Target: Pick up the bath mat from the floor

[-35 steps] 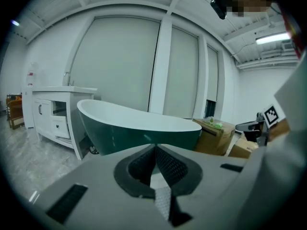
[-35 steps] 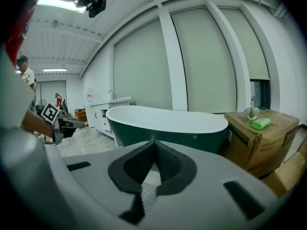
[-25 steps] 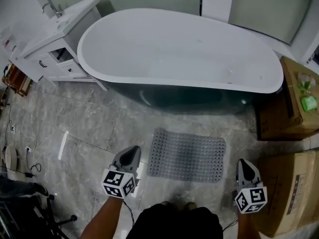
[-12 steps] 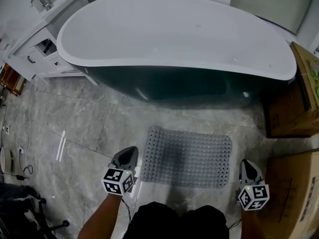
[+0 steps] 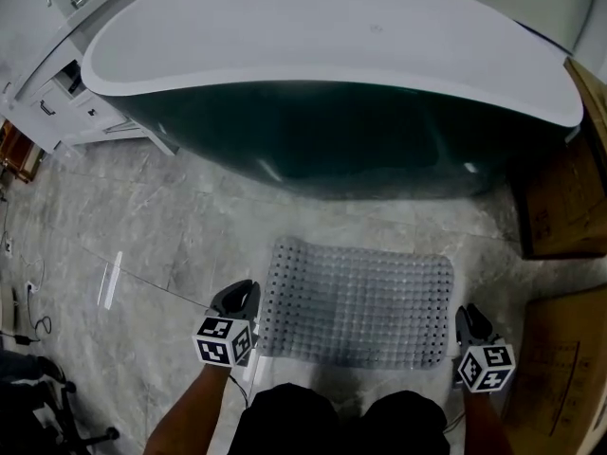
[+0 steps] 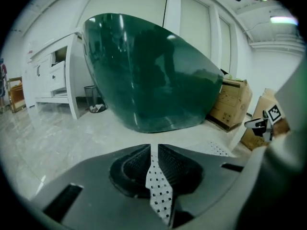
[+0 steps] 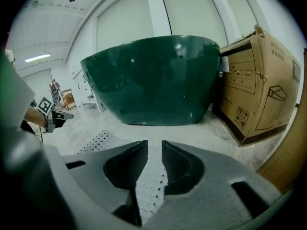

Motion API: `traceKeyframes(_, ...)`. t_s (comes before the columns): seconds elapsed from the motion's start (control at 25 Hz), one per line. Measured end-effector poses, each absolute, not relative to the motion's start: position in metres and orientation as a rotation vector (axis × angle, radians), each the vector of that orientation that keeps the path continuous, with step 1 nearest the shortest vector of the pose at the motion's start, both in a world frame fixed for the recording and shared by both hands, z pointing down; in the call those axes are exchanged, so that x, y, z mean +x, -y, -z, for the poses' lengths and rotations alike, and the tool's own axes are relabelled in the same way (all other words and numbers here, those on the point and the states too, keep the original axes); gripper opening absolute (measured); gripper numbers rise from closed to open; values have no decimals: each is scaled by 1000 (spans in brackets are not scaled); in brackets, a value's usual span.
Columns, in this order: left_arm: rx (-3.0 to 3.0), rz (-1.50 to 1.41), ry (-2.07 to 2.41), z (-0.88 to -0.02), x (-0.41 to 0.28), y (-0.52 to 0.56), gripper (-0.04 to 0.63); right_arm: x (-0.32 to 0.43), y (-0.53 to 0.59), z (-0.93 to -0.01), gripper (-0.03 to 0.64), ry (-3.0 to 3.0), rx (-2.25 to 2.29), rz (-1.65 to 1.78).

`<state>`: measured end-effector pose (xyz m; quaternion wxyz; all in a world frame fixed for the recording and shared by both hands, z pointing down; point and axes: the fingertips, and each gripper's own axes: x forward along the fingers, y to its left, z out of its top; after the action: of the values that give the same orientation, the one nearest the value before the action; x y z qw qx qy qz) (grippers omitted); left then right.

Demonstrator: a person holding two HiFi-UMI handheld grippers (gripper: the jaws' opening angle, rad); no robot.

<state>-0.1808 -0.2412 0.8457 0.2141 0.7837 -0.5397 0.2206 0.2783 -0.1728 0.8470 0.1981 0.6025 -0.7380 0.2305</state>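
The grey bath mat (image 5: 356,301), dotted with holes, lies flat on the marble floor in front of the tub. My left gripper (image 5: 239,297) hovers just off the mat's near left corner, and the left gripper view shows it (image 6: 153,150) shut, gripping nothing. My right gripper (image 5: 468,318) is by the near right corner. Its jaws (image 7: 154,147) are opening, a narrow gap between them and nothing in it. The mat shows low at the side in both gripper views (image 6: 218,149) (image 7: 98,140).
A big bathtub (image 5: 332,55), white inside and dark green outside, stands right behind the mat. Cardboard boxes (image 5: 569,188) (image 5: 560,368) line the right side. A white cabinet (image 5: 47,83) stands at the far left, with cables (image 5: 19,292) on the floor.
The view has come closer and tilted down, so the mat looks larger. Both grippers now sit beside its near corners rather than behind it.
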Motion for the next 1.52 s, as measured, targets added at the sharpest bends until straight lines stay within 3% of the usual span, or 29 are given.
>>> traceKeyframes(0.12,2144,-624,1493,-875,-187,241,28,283,173,-880,130,2040,1673,-680)
traceKeyframes(0.48,2011,-710,1399,-967,-201,234,195,291,173,-966,216,1973,1630,-772)
traceKeyframes(0.68,1923,-769,1319,-1015,-205,228,246,297,173,-1002,258,1922,1610,-813)
traceKeyframes(1.12,1846,-815,1233,-1073,-201,228,268,312,176,-1072,311,1831,1627,-998)
traceKeyframes(1.52,1825,-739,1197,-1083,-199,227,254,309,174,-1090,288,1818,1623,-1069)
